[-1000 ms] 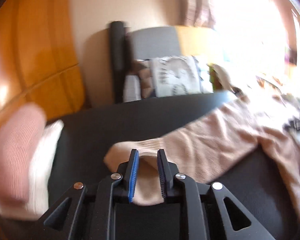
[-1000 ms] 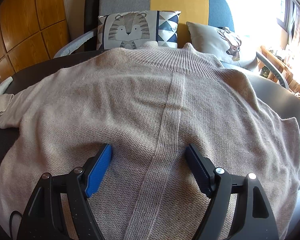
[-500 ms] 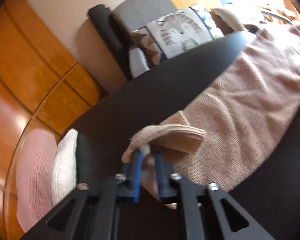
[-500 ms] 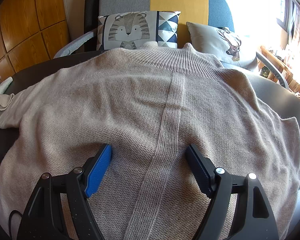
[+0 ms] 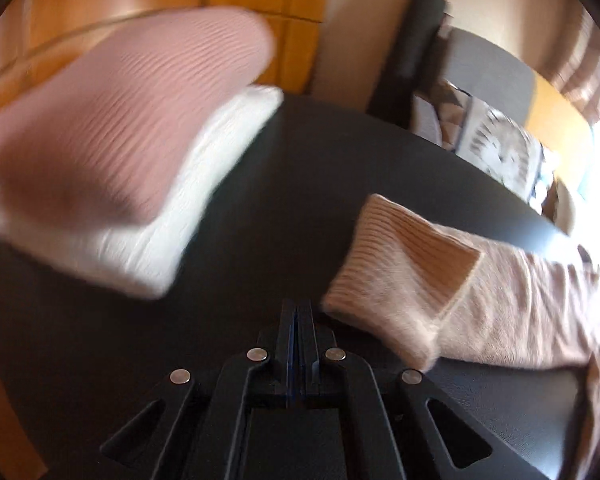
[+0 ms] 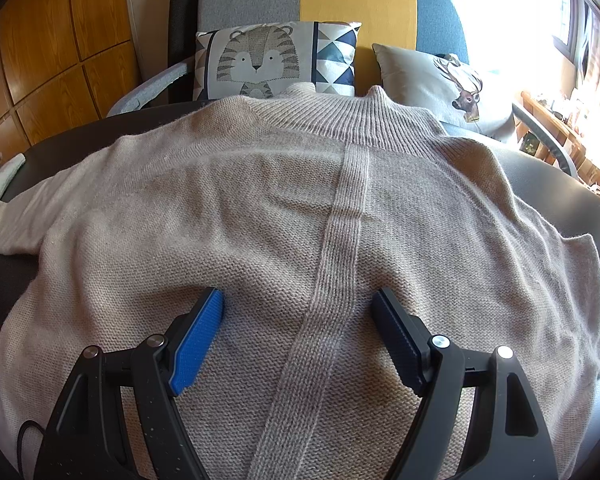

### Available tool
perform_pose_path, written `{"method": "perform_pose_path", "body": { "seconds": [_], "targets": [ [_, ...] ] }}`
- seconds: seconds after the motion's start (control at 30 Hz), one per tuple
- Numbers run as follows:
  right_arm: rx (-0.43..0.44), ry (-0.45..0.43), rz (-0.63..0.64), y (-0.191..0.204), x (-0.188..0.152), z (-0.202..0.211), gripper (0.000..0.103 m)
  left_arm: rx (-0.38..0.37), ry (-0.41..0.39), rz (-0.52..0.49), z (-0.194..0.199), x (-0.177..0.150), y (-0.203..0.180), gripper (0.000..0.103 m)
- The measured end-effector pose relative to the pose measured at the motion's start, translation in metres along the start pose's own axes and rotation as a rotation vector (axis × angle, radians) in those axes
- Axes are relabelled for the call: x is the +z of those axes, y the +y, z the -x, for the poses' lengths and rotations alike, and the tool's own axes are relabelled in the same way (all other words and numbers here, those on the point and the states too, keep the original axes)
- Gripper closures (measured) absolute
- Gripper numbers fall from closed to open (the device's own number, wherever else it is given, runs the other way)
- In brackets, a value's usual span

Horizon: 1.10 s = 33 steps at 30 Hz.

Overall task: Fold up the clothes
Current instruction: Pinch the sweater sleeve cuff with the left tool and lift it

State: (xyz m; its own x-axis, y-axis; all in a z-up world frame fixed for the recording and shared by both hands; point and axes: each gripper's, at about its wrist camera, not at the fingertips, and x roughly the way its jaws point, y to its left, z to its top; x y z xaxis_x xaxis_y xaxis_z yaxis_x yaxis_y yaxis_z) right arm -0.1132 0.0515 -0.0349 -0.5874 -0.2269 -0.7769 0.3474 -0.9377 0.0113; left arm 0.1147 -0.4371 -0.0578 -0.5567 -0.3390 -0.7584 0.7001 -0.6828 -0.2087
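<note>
Lying flat, back up, on the dark round surface [image 6: 80, 136], the beige knitted sweater [image 6: 260, 220] awaits its first fold. The left gripper [image 5: 298, 320] has its fingers closed on nothing, just beside the ribbed sleeve cuff [image 5: 404, 268]. The right gripper [image 6: 298, 312] hovers with its fingers wide apart over the sweater's lower back. To fold well, I'd pinch the cuff's edge squarely, then carry the sleeve across the body without dragging.

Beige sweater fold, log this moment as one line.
left gripper: shut, empty, beside sleeve cuff | right gripper: open over beige sweater | sweater: spread flat on table | folded stack: at table's edge
</note>
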Motion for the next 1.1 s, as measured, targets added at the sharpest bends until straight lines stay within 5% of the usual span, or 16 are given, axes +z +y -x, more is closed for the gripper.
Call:
{"method": "perform_pose_path", "body": {
  "seconds": [0.1,0.2,0.4,0.53,0.73,0.83,0.93,1.1],
  "targets": [
    [-0.002,0.01,0.001,0.001,0.002,0.0,0.023,-0.085,-0.031,-0.005,0.008,-0.003,-0.003,0.098],
    [0.029,0.015,-0.001,0.007,0.009,0.004,0.023,-0.157,-0.086,-0.139,0.027,-0.003,-0.03,0.087],
    [0.208,-0.035,0.06,0.062,0.042,0.016,0.023,-0.252,-0.161,-0.413,0.056,-0.007,-0.096,0.084],
    [0.258,-0.034,0.166,0.121,0.063,0.005,0.024,-0.183,-0.082,-0.53,0.028,-0.003,-0.128,0.083],
    [0.278,0.025,0.309,0.181,0.086,-0.028,0.055,0.129,-0.018,-0.625,-0.02,-0.005,-0.133,0.083],
    [0.253,0.071,0.346,0.196,0.084,-0.05,0.067,0.122,-0.003,-0.587,-0.022,-0.001,-0.118,0.083],
    [0.242,0.047,0.329,0.197,0.081,-0.056,0.067,0.098,0.014,-0.529,-0.022,0.004,-0.1,0.097],
    [0.225,0.023,0.337,0.198,0.076,-0.056,0.067,0.091,0.005,-0.39,-0.013,0.025,-0.066,0.097]
  ]
}}
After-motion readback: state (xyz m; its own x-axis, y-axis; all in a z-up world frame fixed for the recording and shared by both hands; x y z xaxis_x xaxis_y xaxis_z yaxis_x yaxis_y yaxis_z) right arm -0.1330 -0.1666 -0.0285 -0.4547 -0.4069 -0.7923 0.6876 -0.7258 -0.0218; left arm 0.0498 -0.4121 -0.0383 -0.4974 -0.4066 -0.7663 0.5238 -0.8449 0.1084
